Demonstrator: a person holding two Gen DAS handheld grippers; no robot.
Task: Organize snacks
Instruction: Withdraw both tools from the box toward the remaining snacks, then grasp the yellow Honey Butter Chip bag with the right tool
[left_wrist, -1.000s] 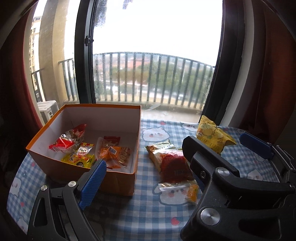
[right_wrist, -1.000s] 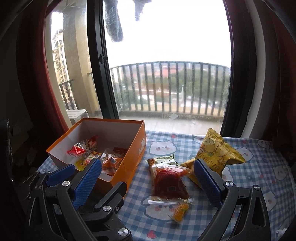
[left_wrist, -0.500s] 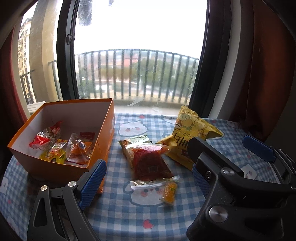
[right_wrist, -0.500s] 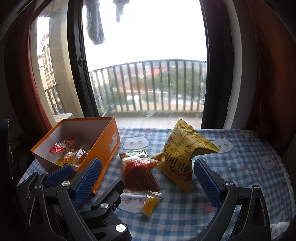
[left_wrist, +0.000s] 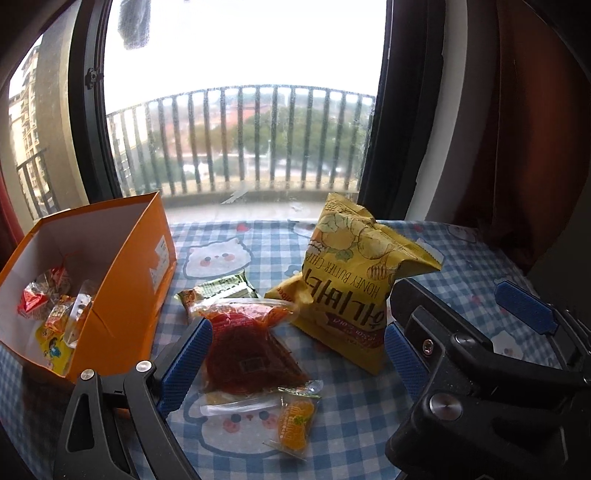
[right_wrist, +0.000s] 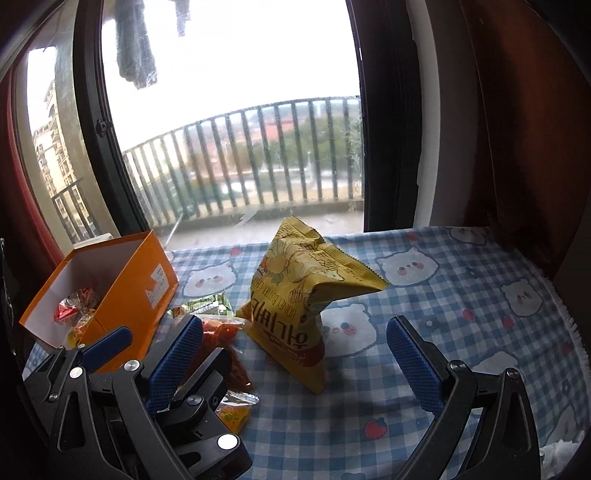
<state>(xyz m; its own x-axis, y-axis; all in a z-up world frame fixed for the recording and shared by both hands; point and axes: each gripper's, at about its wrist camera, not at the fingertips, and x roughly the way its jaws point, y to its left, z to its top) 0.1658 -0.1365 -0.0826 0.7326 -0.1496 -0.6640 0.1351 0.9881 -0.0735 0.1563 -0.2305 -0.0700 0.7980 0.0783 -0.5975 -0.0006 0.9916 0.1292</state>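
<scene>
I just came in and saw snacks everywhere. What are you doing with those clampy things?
A person is tidying snacks with two hand-held grippers. Both the left gripper and the right gripper are open and hold nothing. Some small wrapped sweets already sit in the orange cardboard box. The big yellow chip bag, a clear packet of red snack and a small orange jelly packet lie on the blue checked tablecloth.

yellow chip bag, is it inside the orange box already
No, the yellow chip bag stands on the checked tablecloth to the right of the orange box, outside it.
</scene>
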